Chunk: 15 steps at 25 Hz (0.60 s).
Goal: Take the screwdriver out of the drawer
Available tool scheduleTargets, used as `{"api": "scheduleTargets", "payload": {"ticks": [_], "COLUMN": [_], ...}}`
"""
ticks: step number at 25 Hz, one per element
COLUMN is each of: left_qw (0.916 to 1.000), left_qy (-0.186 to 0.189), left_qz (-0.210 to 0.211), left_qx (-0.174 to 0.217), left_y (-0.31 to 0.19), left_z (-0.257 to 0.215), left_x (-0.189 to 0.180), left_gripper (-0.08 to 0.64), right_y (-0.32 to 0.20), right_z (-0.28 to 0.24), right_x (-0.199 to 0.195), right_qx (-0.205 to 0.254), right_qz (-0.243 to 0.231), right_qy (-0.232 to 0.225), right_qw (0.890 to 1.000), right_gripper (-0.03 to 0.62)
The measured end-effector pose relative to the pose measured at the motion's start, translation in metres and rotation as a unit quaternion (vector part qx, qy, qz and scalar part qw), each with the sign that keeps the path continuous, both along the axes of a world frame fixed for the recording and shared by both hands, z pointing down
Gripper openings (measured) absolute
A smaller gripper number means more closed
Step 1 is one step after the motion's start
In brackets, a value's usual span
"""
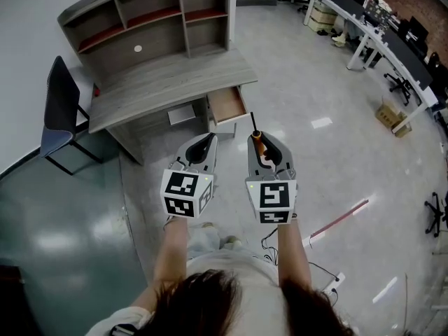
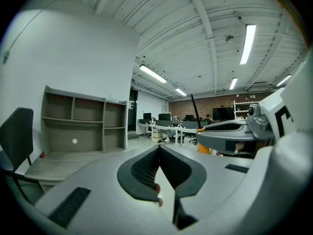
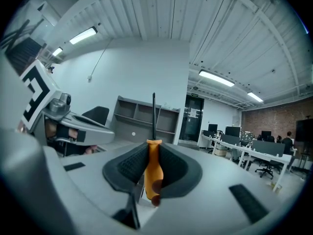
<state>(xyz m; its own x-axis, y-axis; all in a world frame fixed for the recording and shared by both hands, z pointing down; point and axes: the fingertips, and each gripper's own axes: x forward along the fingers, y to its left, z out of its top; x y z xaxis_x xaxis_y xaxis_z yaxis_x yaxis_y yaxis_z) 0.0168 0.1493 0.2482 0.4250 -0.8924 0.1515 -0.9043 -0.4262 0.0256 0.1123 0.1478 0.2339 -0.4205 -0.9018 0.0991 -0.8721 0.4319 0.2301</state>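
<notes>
We're standing back from the table (image 1: 175, 79), looking steeply down on both grippers held side by side over the pale floor (image 1: 336, 82). The right gripper (image 1: 260, 142) has its jaws clamped on the screwdriver (image 1: 257, 144), pinching the orange handle between the dark ribbed pads. The black shaft sticks out past the fingertips and points towards the table. In the right gripper view the grip is plain: the right gripper (image 3: 154, 153) squeezes the screwdriver (image 3: 152, 173) from both sides. The handle stands upright, its rounded butt end sits low in the jaw opening, and the thin shaft rises straight up in front of the shelves. The left gripper (image 1: 205, 144) carries nothing. In its own view the left gripper (image 2: 159, 151) has its jaws pressed together in a tight V with nothing between them. Off to that view's right we catch the right gripper (image 2: 234, 131) alongside, with the screwdriver (image 2: 194, 111) poking up from it. The drawer (image 1: 227, 103) hangs open under the table's right end, a wooden tray pulled out towards us. The screwdriver is out of it, held in the air in front of the table. A shelf unit (image 1: 154, 12) sits along the back of the table, and a dark chair (image 1: 59, 110) stands at the table's left end.
</notes>
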Motion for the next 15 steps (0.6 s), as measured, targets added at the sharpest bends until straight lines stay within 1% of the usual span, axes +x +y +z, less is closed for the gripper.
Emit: {"api": "scheduleTargets", "payload": {"ticks": [6, 15], "left_qw": [0.9999, 0.9999], "left_qy": [-0.005, -0.011], "left_qz": [-0.009, -0.01], "left_qx": [0.0, 0.0], "left_y": [0.02, 0.033], "left_z": [0.0, 0.001], "left_x": [0.009, 0.017], "left_gripper": [0.017, 0.017], "right_y": [0.017, 0.029], "right_z": [0.002, -0.001], "right_x": [0.007, 0.012], "right_qx": [-0.002, 0.003], "right_qz": [-0.011, -0.018], "right_qy": [-0.007, -0.013], "right_qw": [1.0, 1.0], "right_gripper": [0.084, 0.084]}}
